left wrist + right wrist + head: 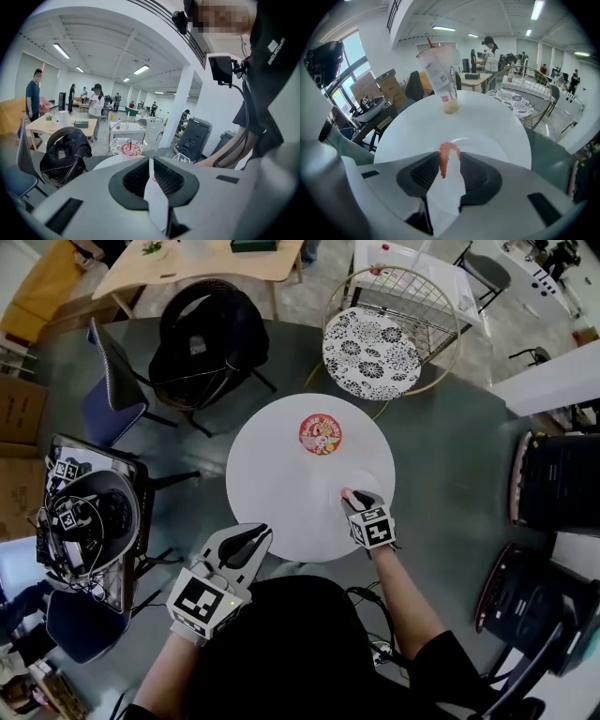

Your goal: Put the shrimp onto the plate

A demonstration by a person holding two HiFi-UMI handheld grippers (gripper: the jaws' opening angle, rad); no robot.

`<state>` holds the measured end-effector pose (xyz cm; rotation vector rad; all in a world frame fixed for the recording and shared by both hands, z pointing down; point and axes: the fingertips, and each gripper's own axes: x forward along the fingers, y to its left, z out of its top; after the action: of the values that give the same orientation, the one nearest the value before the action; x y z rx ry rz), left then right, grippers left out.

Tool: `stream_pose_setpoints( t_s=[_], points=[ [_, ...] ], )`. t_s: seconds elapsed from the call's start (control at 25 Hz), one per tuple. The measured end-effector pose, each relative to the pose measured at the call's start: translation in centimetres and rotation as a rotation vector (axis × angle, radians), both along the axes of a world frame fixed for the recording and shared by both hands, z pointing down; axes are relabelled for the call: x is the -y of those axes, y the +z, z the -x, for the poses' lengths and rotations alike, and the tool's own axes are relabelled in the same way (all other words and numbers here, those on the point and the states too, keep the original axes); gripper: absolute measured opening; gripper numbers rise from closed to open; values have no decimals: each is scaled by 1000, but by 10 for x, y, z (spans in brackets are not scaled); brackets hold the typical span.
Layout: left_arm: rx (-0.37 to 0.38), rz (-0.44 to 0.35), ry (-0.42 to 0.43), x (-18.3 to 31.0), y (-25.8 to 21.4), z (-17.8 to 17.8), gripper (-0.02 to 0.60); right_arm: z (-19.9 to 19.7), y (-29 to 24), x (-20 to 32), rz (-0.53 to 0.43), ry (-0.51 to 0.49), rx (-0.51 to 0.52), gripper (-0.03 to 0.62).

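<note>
You're pinching the shrimp [446, 157] in the right gripper [354, 502], and it's dangling just over the plate [487, 146] near the table's [405, 133] right edge. The bite looks thin, so letting go too high or off-centre risks it bouncing past the rim. The cup [439, 77] is standing well apart toward the middle — nothing's blocking you. Your left gripper [255, 538] is idling at the near edge, jaws together, empty.

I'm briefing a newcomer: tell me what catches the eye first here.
A pink shrimp pinched in the right claw hangs over a white plate on the round white table. Farther across the table stands a clear cup with a red straw.
</note>
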<state>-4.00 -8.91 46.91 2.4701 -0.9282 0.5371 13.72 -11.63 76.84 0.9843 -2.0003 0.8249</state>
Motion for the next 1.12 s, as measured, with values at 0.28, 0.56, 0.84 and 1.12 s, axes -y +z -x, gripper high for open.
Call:
stream_pose_setpoints(
  t_s=[0.28,0.56,0.84,1.12],
  points=[
    [17,15,-24,-4,3,6,9,5,14,-3,17,-17,-43,147],
    [29,28,-21,-8,5,8,9,8,24,-5,39,-25,-69,147],
    [30,21,-26,-6,4,10,9,12,20,-2,52,-55,-103,148],
    [26,11,-4,-7,4,6,9,12,20,-5,61,-53,-100,147]
  ],
)
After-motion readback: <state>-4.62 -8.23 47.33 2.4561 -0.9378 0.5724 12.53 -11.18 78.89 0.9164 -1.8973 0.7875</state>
